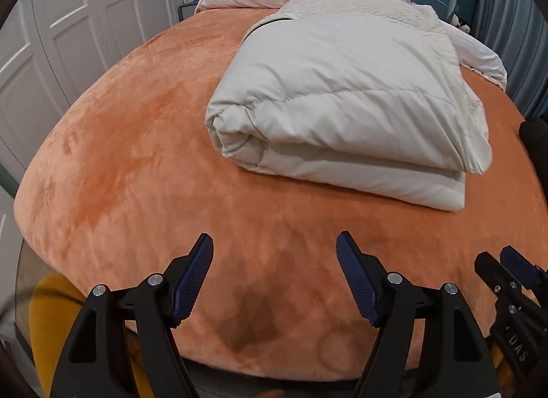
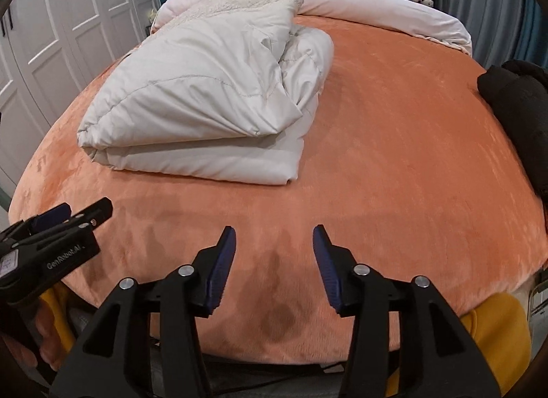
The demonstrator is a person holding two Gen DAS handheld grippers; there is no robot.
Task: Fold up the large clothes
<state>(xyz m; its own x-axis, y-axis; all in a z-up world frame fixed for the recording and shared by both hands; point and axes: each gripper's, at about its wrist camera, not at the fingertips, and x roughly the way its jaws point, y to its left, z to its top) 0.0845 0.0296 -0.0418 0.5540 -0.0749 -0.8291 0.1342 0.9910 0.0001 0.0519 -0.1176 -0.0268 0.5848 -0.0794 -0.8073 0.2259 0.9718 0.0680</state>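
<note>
1. The left gripper (image 1: pixel 275 254) hangs over the near edge of the bed (image 1: pixel 120 158) with its jaws spread wide. Nothing lies between the blue pads (image 1: pixel 191 281), and they touch nothing; only the orange bed cover shows in the gap.
2. The right gripper (image 2: pixel 274 247) is beside it, also over the near edge of the bed (image 2: pixel 411 158). Its jaws stand apart, a narrower gap than the left's, and they are empty too. The blue pads (image 2: pixel 221 271) clear the cover.
3. In the left wrist view the right gripper (image 1: pixel 507 271) shows at the lower right edge; in the right wrist view the left gripper (image 2: pixel 68 216) shows at the lower left edge. The two are near each other, side by side, not touching.
4. The folded coat (image 1: pixel 342 99), a pale, puffy quilted one, lies on the orange cover toward the middle of the bed, well beyond both grippers. It is folded into a thick stack, with a fleecy lining showing at its far end.
5. In the right wrist view the coat (image 2: pixel 205 89) lies to the left of centre, its top layer rumpled at the right side.
6. A pale pink duvet (image 2: pixel 394 21) is bunched along the head of the bed behind the coat.
7. A dark garment (image 2: pixel 513 106) sits at the bed's right edge.
8. White wardrobe doors (image 1: pixel 68 21) stand to the left of the bed.
</note>
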